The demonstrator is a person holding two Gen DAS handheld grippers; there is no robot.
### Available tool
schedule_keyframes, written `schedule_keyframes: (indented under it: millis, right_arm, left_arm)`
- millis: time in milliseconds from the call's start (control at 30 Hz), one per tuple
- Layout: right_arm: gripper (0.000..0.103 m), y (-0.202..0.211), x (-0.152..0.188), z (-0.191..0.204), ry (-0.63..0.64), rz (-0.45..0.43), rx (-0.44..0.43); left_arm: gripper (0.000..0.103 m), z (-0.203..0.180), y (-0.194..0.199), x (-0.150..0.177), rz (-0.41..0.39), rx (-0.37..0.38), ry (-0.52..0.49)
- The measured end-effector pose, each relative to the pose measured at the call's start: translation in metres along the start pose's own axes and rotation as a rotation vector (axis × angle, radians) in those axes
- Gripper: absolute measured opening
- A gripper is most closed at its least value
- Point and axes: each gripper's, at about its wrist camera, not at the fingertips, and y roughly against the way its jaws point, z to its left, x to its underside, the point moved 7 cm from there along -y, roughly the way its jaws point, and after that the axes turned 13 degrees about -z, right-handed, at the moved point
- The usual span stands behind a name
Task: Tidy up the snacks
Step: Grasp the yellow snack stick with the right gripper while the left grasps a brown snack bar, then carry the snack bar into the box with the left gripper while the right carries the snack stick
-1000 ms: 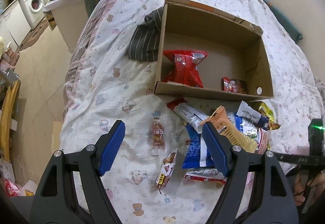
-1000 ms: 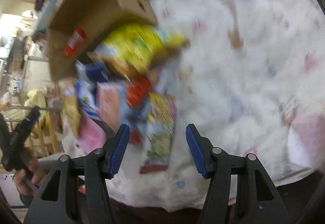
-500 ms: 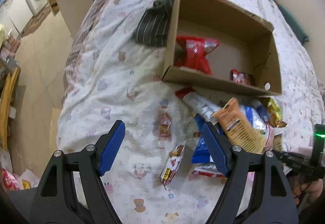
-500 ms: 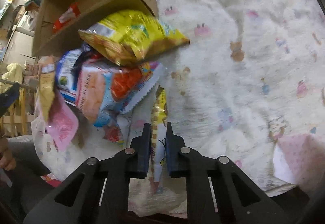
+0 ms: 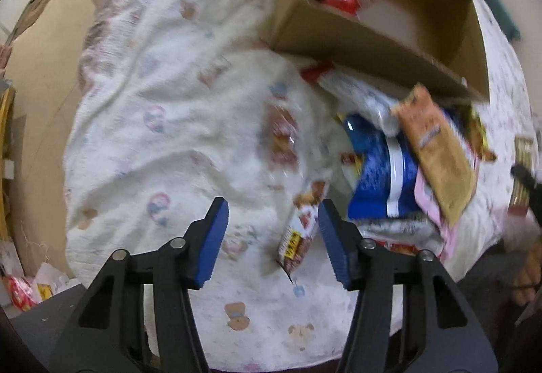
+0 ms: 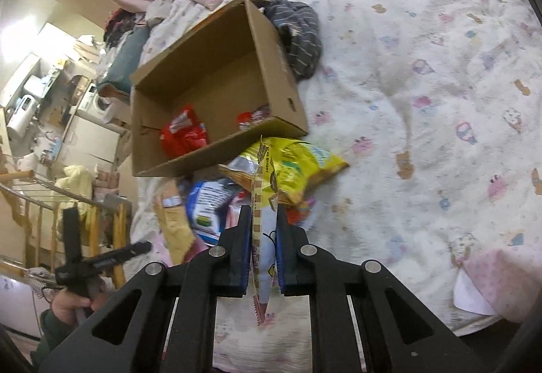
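While a white quilt [image 6: 423,102] printed with small cartoon animals covers the bed across most of both frames, a cluttered room shows at the left edge of the right-wrist view: a washing machine [image 6: 98,100], a wooden drying rack [image 6: 40,200] and piled laundry. An open cardboard box [image 6: 281,82] lies on the quilt at upper centre, a dark striped garment [image 6: 301,38] against its far side, and a red snack bag [image 6: 183,132] inside it with another small red packet.

At lower centre of the right-wrist view, the right gripper [image 6: 263,251] is clenched on a narrow yellow-and-white snack packet [image 6: 262,197], which stands on edge between the pads, its top reaching up to the box's near wall. Print runs along its edge but is too small to read. Behind it, below the box, lies the snack pile: a yellow bag [image 6: 298,166], a blue-and-white bag [image 6: 206,200] and an orange-tan bag [image 6: 172,224].

In the blurred left-wrist view, the left gripper [image 5: 271,237] hangs over the quilt at lower centre, its jaws just having been closing. A small red-and-white packet [image 5: 301,231] with a yellow label lies between them, close to the right pad; contact cannot be told. Its lettering is unreadable. A blue bag [image 5: 382,170] lies to the right of the gripper.
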Motion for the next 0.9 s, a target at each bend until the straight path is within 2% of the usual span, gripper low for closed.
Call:
schedule_keyframes:
  millis: [167, 233, 300, 367, 467, 633, 900]
  right_arm:
    - [0.013, -0.009, 0.002, 0.0, -0.009, 0.021, -0.012]
    - [0.013, -0.009, 0.003, 0.002, 0.001, 0.024, -0.013]
    - [0.013, -0.009, 0.004, 0.003, 0.007, 0.028, -0.018]
    - [0.013, -0.01, 0.004, 0.005, 0.015, 0.03, -0.022]
    - [0.013, -0.008, 0.004, 0.006, 0.017, 0.026, -0.026]
    - [0.012, -0.007, 0.003, 0.009, 0.015, 0.023, -0.037]
    - [0.013, 0.002, -0.001, 0.02, 0.015, -0.005, -0.08]
  left_arm:
    - [0.051, -0.016, -0.019, 0.017, 0.068, 0.013, -0.063]
    - [0.045, -0.022, -0.027, 0.021, 0.081, 0.004, -0.089]
    - [0.029, -0.026, -0.033, 0.025, 0.089, -0.007, -0.115]
    - [0.018, -0.028, -0.036, 0.026, 0.088, -0.023, -0.135]
    - [0.017, -0.029, -0.032, 0.025, 0.065, -0.033, -0.149]
    - [0.017, -0.023, -0.016, 0.021, 0.023, -0.021, -0.096]
    - [0.017, -0.02, 0.041, 0.001, -0.128, -0.003, 0.018]
